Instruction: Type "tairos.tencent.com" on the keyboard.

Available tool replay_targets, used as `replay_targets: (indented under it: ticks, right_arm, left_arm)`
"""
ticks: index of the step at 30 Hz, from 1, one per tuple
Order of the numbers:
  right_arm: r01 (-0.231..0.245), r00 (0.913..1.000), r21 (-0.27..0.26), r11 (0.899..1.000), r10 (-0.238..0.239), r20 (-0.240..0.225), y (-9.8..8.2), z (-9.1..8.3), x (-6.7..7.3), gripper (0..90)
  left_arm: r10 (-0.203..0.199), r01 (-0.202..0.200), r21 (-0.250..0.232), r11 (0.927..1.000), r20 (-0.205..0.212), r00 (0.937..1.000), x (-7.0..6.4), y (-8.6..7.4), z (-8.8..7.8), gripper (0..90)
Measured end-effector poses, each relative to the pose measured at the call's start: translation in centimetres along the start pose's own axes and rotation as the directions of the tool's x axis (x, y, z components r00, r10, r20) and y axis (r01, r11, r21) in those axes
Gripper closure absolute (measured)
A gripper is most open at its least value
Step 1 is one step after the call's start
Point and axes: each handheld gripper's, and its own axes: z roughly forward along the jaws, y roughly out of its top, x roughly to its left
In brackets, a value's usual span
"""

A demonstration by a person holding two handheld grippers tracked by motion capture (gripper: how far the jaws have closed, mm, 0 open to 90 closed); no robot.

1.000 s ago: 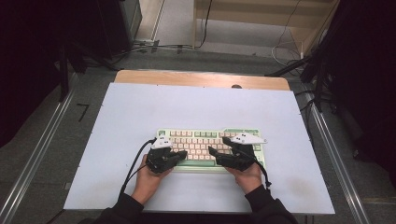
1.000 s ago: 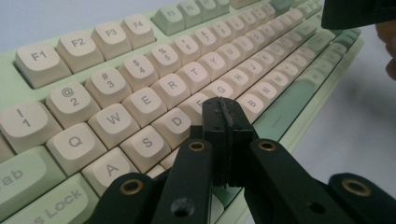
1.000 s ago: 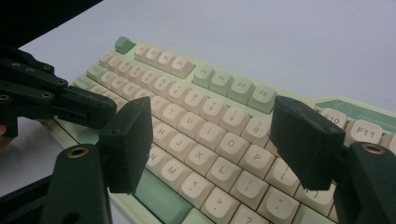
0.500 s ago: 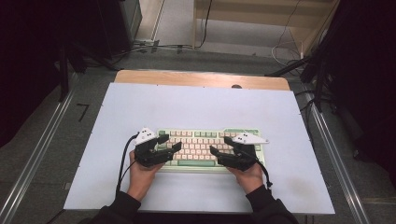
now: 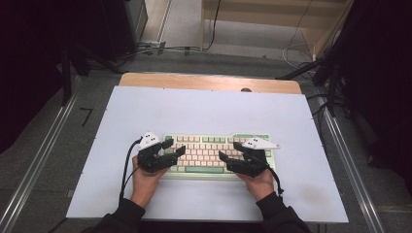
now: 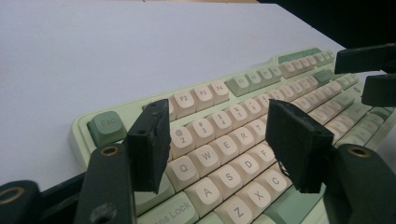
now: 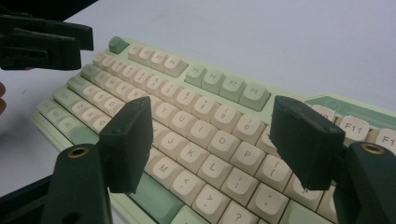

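A pale green keyboard (image 5: 209, 153) with cream and green keys lies on the white table sheet, near the front edge. My left gripper (image 5: 175, 147) hovers over its left end, above the number and QWERTY keys (image 6: 224, 149). Its jaws stand open and have just been closing a little; nothing is gripped between them (image 6: 217, 109). My right gripper (image 5: 228, 150) hangs over the keyboard's right half, open, with the letter keys (image 7: 205, 140) below its jaws (image 7: 212, 107). Each gripper view also catches the other gripper's black jaws farther off (image 6: 369, 74) (image 7: 46, 42).
The white sheet (image 5: 204, 111) covers most of the table, with a wooden strip (image 5: 209, 82) at the back. Metal rails (image 5: 43, 160) run along both sides. Cables and dark stands sit on the floor beyond the table.
My left gripper has shifted left to the keyboard's left end, and its jaws have gone from shut to open. The right gripper has stayed where it was.
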Motion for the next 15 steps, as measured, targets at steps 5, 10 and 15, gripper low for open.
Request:
replay_targets:
  ticks: [5, 10, 15]
  right_arm:
    - [0.001, 1.0000, 0.004, 1.000, -0.001, 0.001, -0.1, 0.0, 0.0, 28.4]
    - [-0.006, 1.0000, 0.007, 1.000, 0.006, 0.000, -0.1, 0.2, -0.1, 28.5]
    - [-0.006, 1.0000, 0.012, 1.000, 0.006, -0.001, -0.2, 0.4, 0.0, 28.5]
  left_arm:
    - [-0.005, 0.006, -0.009, 0.9999, 0.055, 0.9985, 0.0, 0.1, 0.3, 63.8]
    - [0.010, -0.010, 0.001, 0.9999, 0.060, 0.9982, -0.2, 0.6, 0.7, 90.0]
    - [0.007, -0.010, 0.047, 0.9989, 0.061, 0.9981, 0.0, 0.8, 1.8, 90.0]
